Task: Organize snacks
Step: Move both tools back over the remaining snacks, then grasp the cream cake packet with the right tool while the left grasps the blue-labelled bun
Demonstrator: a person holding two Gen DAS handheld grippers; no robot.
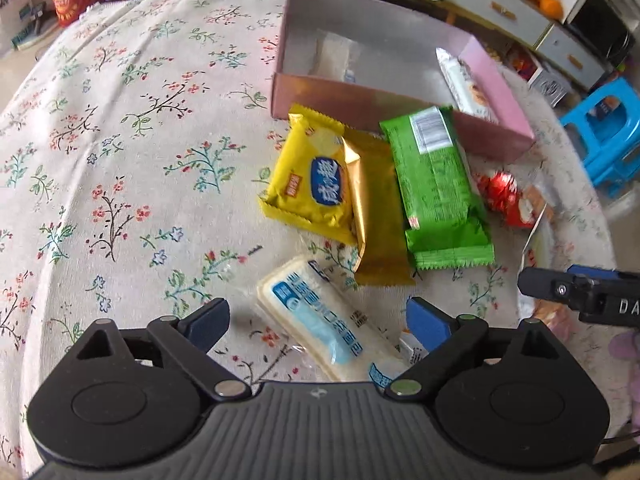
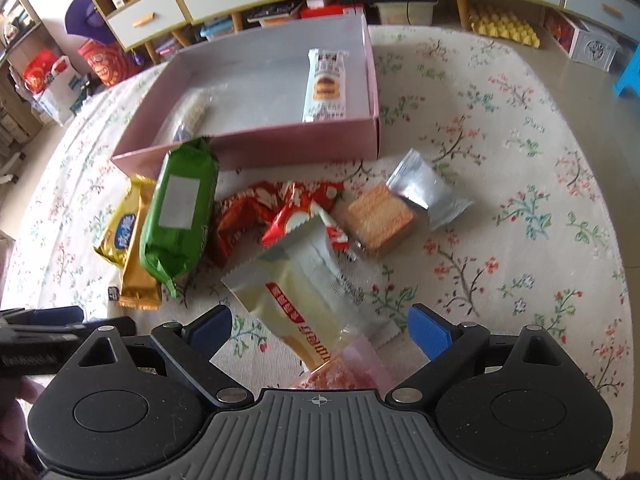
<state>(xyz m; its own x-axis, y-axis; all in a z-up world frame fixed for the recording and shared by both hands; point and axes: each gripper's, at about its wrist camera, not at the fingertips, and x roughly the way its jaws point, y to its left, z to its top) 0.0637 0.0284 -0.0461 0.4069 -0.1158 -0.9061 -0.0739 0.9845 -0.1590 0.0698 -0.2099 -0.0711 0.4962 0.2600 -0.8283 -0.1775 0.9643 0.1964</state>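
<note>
Both grippers' fingers are held wide, nothing gripped: left gripper (image 1: 318, 322) over the white-blue packet (image 1: 324, 328), right gripper (image 2: 320, 330) over the cream packet (image 2: 304, 300). Slippery film could be pinched askew and dropped short of the pink box (image 2: 256, 144).

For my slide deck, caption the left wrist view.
Open left gripper above a white-and-blue snack packet, near the pink box.

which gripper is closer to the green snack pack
Left. The green pack lies just ahead of the left gripper; the right gripper sits further off to the side, behind a white packet.
</note>
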